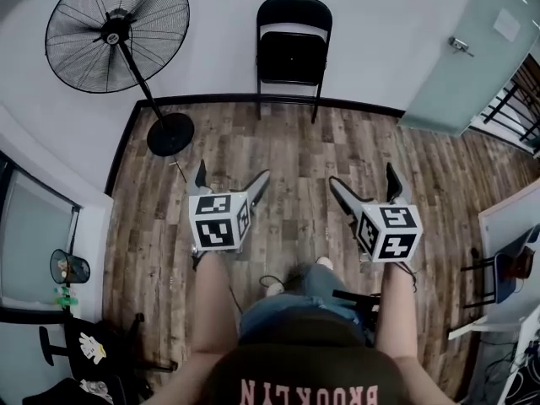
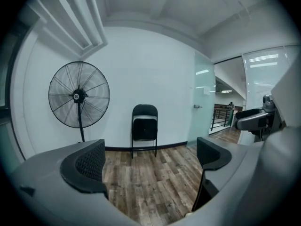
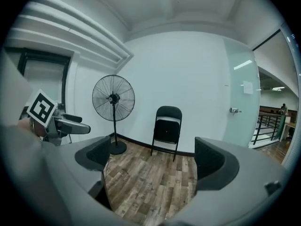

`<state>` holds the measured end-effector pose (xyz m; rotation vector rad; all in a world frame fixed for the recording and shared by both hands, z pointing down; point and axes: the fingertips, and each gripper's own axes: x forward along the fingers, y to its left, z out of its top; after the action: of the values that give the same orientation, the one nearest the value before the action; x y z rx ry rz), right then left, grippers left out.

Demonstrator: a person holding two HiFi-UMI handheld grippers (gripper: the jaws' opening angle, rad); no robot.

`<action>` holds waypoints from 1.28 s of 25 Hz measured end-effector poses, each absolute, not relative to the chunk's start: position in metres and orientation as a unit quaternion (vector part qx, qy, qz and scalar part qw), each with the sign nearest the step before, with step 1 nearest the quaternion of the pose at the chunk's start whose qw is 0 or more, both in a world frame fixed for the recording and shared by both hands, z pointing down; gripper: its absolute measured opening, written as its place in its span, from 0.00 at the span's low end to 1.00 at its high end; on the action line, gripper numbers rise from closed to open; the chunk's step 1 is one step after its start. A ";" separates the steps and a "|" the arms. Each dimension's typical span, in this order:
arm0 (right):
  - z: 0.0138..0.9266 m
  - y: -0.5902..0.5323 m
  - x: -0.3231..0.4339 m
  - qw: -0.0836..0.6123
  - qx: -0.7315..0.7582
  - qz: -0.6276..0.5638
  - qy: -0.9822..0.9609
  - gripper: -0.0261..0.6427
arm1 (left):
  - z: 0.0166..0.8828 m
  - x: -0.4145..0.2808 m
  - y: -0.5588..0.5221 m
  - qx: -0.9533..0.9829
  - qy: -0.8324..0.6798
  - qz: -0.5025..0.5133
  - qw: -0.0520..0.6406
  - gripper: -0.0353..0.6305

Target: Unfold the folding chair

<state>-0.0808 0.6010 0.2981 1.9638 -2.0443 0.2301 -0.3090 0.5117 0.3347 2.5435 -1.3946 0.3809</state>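
A black folding chair (image 1: 292, 51) stands folded flat against the white back wall, upright on its legs. It also shows as the chair (image 2: 144, 128) in the left gripper view and the chair (image 3: 167, 130) in the right gripper view, well beyond the jaws. My left gripper (image 1: 232, 180) and right gripper (image 1: 363, 182) are held side by side over the wooden floor, far short of the chair. Both stand open with nothing between their jaws.
A large black pedestal fan (image 1: 118, 25) stands left of the chair, its round base (image 1: 170, 133) on the floor. A frosted glass door (image 1: 472, 49) is at the right. A white desk edge (image 1: 506, 226) lies at the right, dark clutter at the lower left.
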 end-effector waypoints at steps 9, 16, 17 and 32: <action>0.302 0.563 -0.067 0.159 0.694 0.089 -0.696 0.83 | 0.334 -0.332 0.480 0.854 -0.493 0.088 0.143 0.91; 0.321 0.514 -0.035 0.157 0.686 0.114 -0.702 0.82 | 0.341 -0.301 0.442 0.849 -0.500 0.126 0.116 0.91; 0.323 0.506 -0.030 0.153 0.685 0.118 -0.702 0.82 | 0.342 -0.294 0.433 0.848 -0.499 0.136 0.113 0.91; 0.337 0.337 0.099 0.152 0.684 0.134 -0.701 0.82 | 0.325 -0.178 0.254 0.828 -0.525 0.170 0.099 0.71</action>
<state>0.0987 0.3375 0.3372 1.9618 -2.0124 0.3851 -0.1779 0.2541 0.3250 2.4485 -1.5523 0.5032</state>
